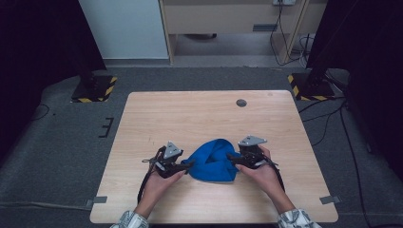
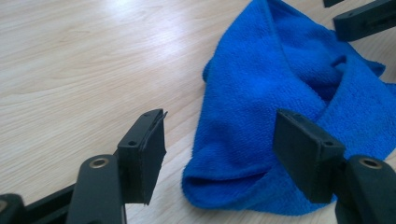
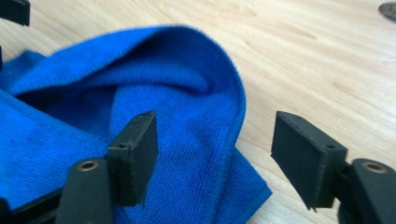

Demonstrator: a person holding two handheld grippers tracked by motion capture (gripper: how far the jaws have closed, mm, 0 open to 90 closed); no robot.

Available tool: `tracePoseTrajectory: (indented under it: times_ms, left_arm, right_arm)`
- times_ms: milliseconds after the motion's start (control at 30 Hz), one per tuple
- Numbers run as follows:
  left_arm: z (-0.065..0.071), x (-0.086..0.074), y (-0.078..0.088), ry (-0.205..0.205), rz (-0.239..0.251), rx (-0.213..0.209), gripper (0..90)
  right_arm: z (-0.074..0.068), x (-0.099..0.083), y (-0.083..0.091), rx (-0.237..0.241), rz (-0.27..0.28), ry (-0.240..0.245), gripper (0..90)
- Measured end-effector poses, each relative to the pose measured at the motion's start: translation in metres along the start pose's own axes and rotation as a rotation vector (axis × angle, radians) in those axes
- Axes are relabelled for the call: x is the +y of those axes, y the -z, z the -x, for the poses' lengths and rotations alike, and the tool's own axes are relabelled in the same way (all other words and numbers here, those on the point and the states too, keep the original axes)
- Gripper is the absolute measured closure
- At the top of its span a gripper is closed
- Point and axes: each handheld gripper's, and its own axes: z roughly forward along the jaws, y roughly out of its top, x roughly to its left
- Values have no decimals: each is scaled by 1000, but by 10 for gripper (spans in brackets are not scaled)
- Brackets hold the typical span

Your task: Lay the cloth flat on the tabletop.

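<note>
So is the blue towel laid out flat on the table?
No, the blue towel sits bunched and folded over itself on the table.

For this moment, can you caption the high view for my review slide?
Two hand-held grippers, left gripper and right gripper, open at either end of a crumpled blue terry cloth on a light wooden table.

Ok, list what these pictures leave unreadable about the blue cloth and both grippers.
- Crumpled blue terry cloth: the layers inside its folds are covered by its own top layer, all views.
- Left gripper: body cut off by the bottom edge, left gripper view.
- Right gripper: body likewise cut off, right gripper view.
</note>
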Motion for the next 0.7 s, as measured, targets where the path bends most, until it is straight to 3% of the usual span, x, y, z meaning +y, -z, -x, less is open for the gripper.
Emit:
tracePoseTrajectory:
  times_ms: [200,467,600,700]
  left_arm:
    - [8,6,-11,41,48,-22,337]
    - [11,7,-9,48,53,-49,299]
    - [14,8,-8,40,54,-67,269]
    - [18,9,-11,30,47,-54,256]
  right_arm:
    - [-5,-4,-10,-6,-33,20,234]
    - [-20,-5,-5,95,-26,37,189]
    - [-32,-8,-4,138,-35,69,167]
    - [-42,-10,-5,158,-48,102,162]
